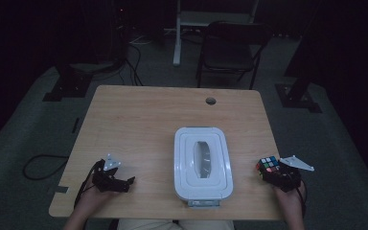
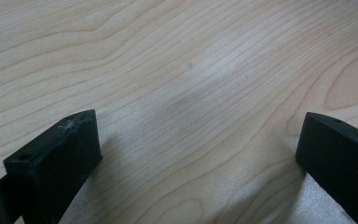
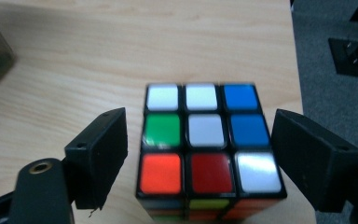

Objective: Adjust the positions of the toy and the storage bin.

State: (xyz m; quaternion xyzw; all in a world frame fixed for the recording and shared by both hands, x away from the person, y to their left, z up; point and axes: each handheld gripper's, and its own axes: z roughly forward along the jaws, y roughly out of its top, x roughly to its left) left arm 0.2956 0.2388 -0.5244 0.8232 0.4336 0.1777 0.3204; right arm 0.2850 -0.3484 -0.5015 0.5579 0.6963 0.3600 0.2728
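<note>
A scrambled puzzle cube [image 1: 268,164] sits on the wooden table [image 1: 139,120] near its right edge. In the right gripper view the cube [image 3: 205,140] shows white, blue, green and red tiles on top. My right gripper [image 3: 200,135] straddles it with a black jaw on each side; a thin gap shows at the left jaw, so the pads do not press on it. In the high view the right gripper [image 1: 271,171] sits just behind the cube. My left gripper [image 1: 124,184] rests at the front left, and its jaws [image 2: 198,135] stand wide apart over bare wood.
A white lidded box [image 1: 202,163] with a clear window lies in the middle front of the table, between the two hands. A cable hole [image 1: 211,101] sits near the far edge. A dark chair [image 1: 230,48] stands on the floor beyond the table.
</note>
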